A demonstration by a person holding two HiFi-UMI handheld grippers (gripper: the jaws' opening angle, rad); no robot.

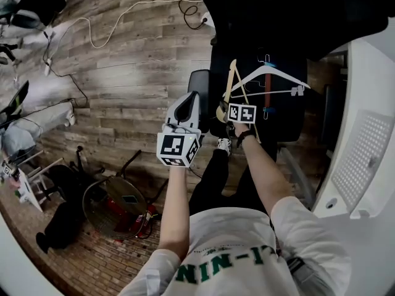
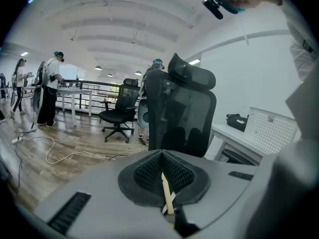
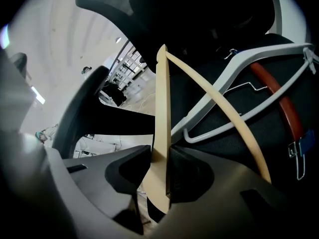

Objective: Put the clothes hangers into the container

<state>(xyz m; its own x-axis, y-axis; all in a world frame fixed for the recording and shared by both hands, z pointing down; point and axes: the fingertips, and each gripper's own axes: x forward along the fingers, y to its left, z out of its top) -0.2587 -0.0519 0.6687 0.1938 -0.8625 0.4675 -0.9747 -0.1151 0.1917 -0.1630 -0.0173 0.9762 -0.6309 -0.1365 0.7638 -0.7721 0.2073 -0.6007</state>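
right gripper clamped on beige wooden hanger, bar running straight up from jaws, over black chair seat by white plastic hanger; left gripper farther off, clenched on thin pale sliver

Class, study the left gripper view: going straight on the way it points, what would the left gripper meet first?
Most likely the black office chair directly ahead of the left gripper; depth is unclear.
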